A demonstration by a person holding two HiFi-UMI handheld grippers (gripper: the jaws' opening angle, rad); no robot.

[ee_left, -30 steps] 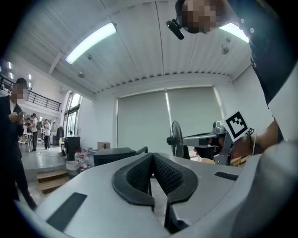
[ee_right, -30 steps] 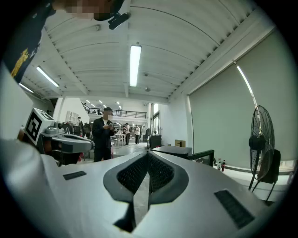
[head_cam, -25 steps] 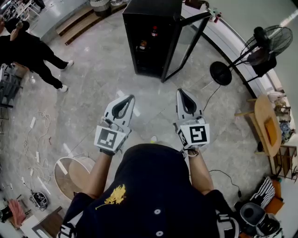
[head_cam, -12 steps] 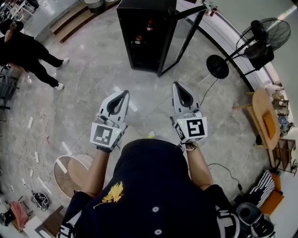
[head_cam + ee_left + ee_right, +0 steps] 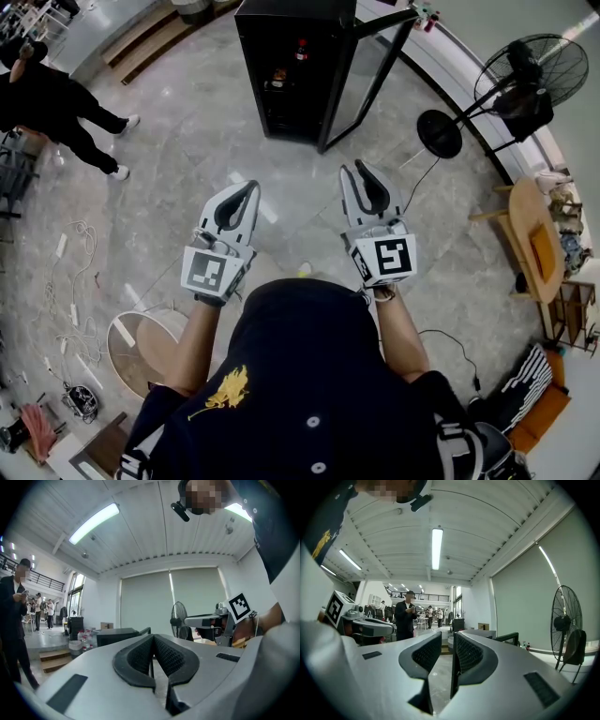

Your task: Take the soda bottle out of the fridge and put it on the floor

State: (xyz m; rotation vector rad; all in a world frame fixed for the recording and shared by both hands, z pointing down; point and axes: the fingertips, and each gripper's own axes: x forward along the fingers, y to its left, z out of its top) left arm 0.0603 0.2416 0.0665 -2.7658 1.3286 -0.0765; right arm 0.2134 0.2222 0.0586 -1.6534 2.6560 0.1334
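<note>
The black fridge [image 5: 295, 66] stands on the floor ahead with its glass door [image 5: 370, 80] swung open to the right. Inside it a bottle with a red top [image 5: 301, 49] stands on an upper shelf, and a second dark bottle [image 5: 277, 81] on the shelf below. Both grippers are held side by side well short of the fridge, pointing at it. My left gripper [image 5: 251, 187] is shut and empty, its tips touching [image 5: 153, 637]. My right gripper [image 5: 353, 170] is opening, with a narrow gap and nothing between the jaws [image 5: 447, 641].
A person in black [image 5: 56, 103] stands at the far left. A standing fan [image 5: 525, 75] with a round base [image 5: 438, 134] and a cable is right of the fridge door. A wooden chair [image 5: 534, 244] is at the right, and cables [image 5: 75, 253] and a round stool [image 5: 141, 342] at the left.
The right gripper's jaws have parted from shut to a narrow gap. Both grippers and the view have shifted slightly toward the fridge. The left gripper stays shut.
</note>
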